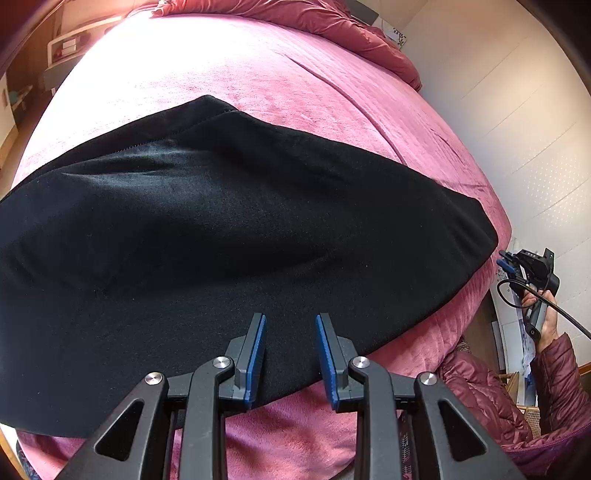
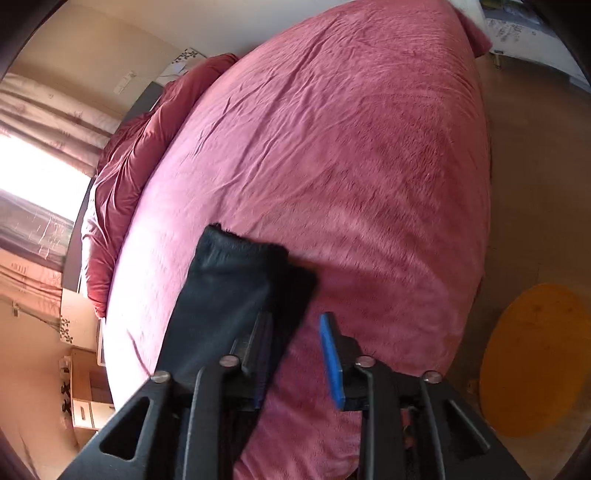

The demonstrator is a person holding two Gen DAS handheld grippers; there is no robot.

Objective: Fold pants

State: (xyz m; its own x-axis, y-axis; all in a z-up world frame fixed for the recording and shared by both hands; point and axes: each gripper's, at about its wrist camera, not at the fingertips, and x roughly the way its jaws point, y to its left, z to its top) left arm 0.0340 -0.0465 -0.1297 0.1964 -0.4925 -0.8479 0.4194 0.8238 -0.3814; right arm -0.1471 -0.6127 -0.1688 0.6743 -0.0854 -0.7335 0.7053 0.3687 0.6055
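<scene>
Black pants lie flat across the pink bed, reaching from the left edge to the right side. My left gripper is open and empty, its tips over the pants' near edge. In the right wrist view one end of the pants lies on the bed by my left finger. My right gripper is open and holds nothing; it hovers beside that end. It also shows in the left wrist view, off the bed's right side, held by a hand.
A bunched dark red duvet lies at the head of the bed, also in the right wrist view. A yellow round rug lies on the floor to the right. A wooden nightstand stands at left. The person's quilted jacket sleeve is at right.
</scene>
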